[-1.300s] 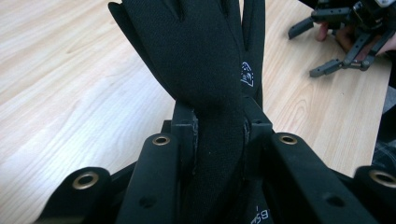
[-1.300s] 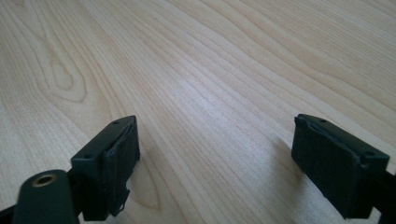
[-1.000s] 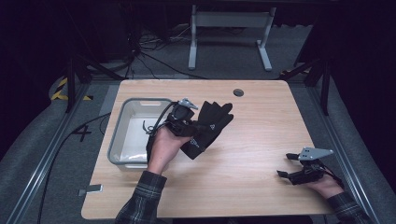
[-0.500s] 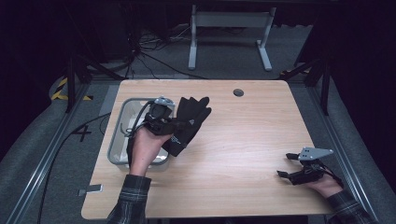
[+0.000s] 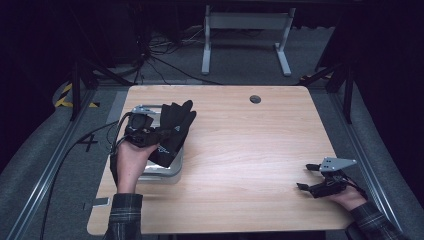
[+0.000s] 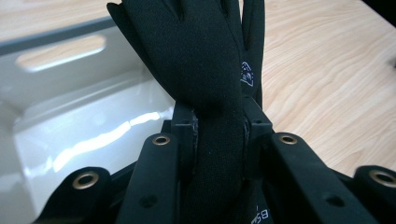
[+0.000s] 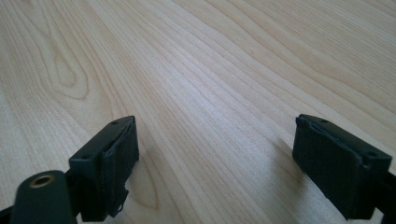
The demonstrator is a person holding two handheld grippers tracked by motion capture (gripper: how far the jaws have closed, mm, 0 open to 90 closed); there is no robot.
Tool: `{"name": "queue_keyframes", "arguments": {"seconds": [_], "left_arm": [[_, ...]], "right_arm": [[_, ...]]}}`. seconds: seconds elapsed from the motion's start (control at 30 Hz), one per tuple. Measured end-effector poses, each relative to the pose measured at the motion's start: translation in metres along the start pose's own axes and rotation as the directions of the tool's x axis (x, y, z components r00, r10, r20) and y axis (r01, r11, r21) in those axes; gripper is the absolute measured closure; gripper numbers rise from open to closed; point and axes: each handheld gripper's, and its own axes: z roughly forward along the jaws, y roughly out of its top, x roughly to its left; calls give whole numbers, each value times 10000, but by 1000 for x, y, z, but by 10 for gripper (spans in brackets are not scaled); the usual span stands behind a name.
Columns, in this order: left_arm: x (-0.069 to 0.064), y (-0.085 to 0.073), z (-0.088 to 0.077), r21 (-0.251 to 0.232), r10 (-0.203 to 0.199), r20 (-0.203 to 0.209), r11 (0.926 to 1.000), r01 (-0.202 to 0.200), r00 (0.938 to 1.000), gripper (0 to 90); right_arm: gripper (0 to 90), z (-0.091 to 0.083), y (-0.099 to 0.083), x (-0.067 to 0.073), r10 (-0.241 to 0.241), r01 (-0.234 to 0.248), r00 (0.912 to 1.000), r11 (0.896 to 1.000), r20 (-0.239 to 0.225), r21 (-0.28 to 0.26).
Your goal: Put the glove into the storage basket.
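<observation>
I had left gripper [image 5: 150, 136] clamped on black fabric glove [image 5: 172, 131] over grey metal tray [image 5: 167, 171]; right gripper [image 7: 215, 168] gaped wide above wooden table [image 5: 250, 150].

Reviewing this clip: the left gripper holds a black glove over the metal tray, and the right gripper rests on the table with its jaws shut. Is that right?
Not quite. The right gripper rests on the wooden table, but its jaws stand wide apart with nothing between them, as the right gripper view shows. The rest holds: the left gripper clamps the black glove over the metal tray.
</observation>
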Motion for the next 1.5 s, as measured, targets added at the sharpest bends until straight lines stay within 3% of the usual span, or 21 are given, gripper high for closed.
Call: {"name": "queue_keyframes", "arguments": {"seconds": [0.17, 0.43, 0.5, 0.87, 1.03, 1.2, 1.3, 1.5], "left_arm": [[11, -7, 1, 94, -242, -120, 9997, 244, 9996, 732], [29, -16, 16, 493, -536, -340, 9973, 553, 9980, 731], [38, -20, 23, 588, -756, -415, 9952, 780, 9963, 731], [57, -30, 47, 1159, -1091, -546, 9866, 1148, 9925, 726], [58, -30, 54, 1399, -901, -573, 9854, 973, 9943, 713], [60, -30, 60, 1689, -649, -761, 9826, 770, 9950, 643], [60, -31, 62, 1810, -471, -1195, 9811, 684, 9917, 580], [62, -32, 59, 1652, -386, -1665, 9840, 665, 9853, 363]], "right_arm": [[152, 0, 0, 0, 13, -13, 10000, 10000, -8, 12], [152, 0, 0, 0, -4, 4, 10000, 10000, -2, 3], [152, 0, 0, 0, -3, 3, 10000, 10000, 2, 2], [152, 0, 0, 0, 17, -17, 10000, 10000, 17, -9], [152, -1, -1, 0, 11, -11, 10000, 10000, 17, -11], [152, -1, -1, 0, 29, -29, 10000, 10000, 24, -3], [151, -1, -1, 1, 33, -33, 10000, 10000, 26, 8], [151, -1, -1, 1, 33, -33, 10000, 10000, 27, 7]]}}
